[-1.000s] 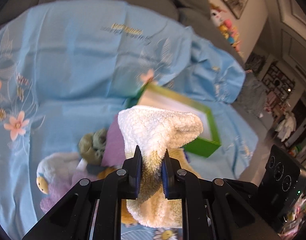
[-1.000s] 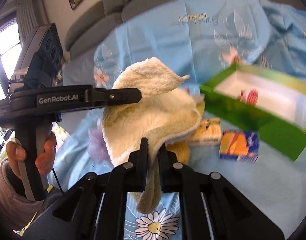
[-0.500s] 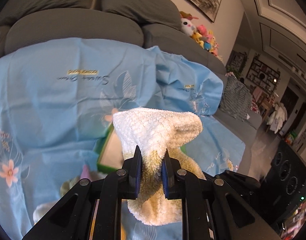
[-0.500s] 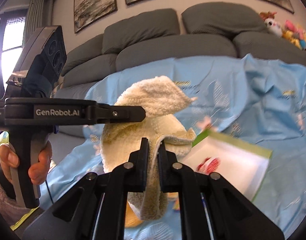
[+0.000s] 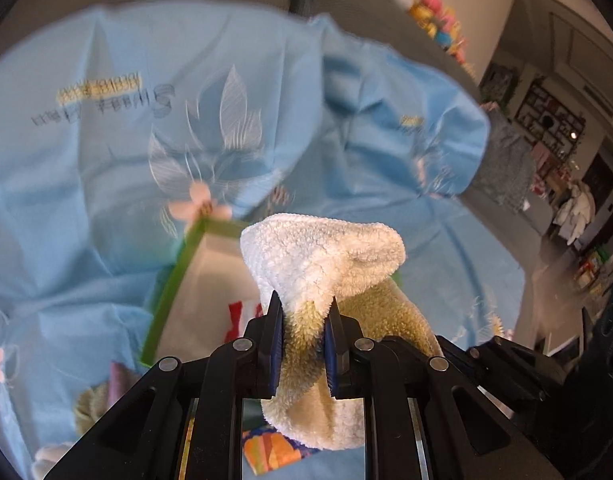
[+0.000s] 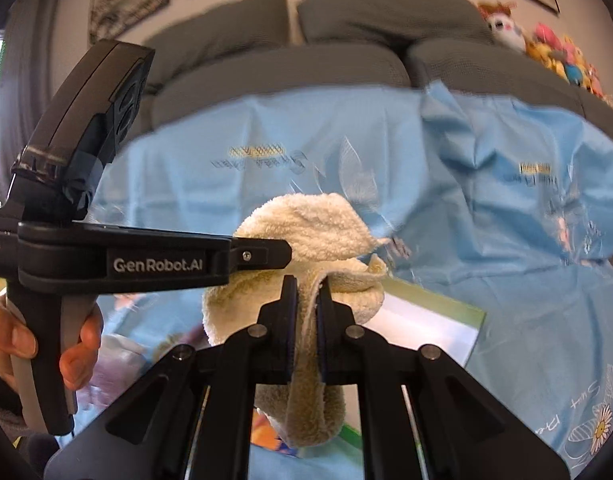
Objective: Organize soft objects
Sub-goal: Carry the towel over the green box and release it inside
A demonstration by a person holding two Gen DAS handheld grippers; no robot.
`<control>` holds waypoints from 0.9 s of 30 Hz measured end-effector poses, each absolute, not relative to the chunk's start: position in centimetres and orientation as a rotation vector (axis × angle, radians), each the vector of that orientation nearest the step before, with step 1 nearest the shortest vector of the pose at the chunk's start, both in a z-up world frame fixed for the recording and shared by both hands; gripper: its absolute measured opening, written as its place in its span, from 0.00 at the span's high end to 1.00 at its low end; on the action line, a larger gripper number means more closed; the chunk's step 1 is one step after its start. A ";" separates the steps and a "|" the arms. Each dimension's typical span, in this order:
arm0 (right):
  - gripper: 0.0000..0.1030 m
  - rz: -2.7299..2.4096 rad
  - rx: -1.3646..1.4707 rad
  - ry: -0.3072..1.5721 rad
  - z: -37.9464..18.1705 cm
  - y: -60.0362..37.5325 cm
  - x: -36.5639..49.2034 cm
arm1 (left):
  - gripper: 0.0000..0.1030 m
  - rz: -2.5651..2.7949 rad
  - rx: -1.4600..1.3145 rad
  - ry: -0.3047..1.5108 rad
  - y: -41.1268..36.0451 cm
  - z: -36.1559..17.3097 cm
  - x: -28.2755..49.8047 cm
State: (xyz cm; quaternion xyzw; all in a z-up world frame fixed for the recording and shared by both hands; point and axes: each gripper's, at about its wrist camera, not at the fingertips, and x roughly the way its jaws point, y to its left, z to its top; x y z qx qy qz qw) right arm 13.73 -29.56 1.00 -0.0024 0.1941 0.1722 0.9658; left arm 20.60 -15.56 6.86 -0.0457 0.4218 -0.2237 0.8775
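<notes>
A cream fluffy towel hangs in the air between both grippers, above a green box with a white inside. My left gripper is shut on one bunched corner of the towel. My right gripper is shut on another fold of the same towel. In the right wrist view the left gripper's body reaches in from the left, held by a hand. The green box lies just behind and below the towel.
A light blue flowered sheet covers the grey sofa. Soft toys lie at the lower left, and a small colourful packet sits below the towel. Plush toys line the sofa back at the right.
Both grippers carried the towel up off the pile of toys and across toward the green box, which now sits right under it. The grip on the towel is unchanged.
</notes>
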 end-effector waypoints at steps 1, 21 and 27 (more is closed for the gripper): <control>0.92 0.340 -0.009 0.411 0.5 -29.5 14.3 | 0.84 -0.456 -0.093 0.901 -15.9 6.1 21.2; 0.38 0.227 -0.046 0.632 -4.6 -29.8 19.7 | 0.23 -0.335 -0.089 1.091 -15.1 -0.4 24.7; 0.21 0.201 -0.078 0.592 -3.4 -29.7 17.6 | 0.15 -0.319 -0.123 1.060 -13.3 1.2 23.2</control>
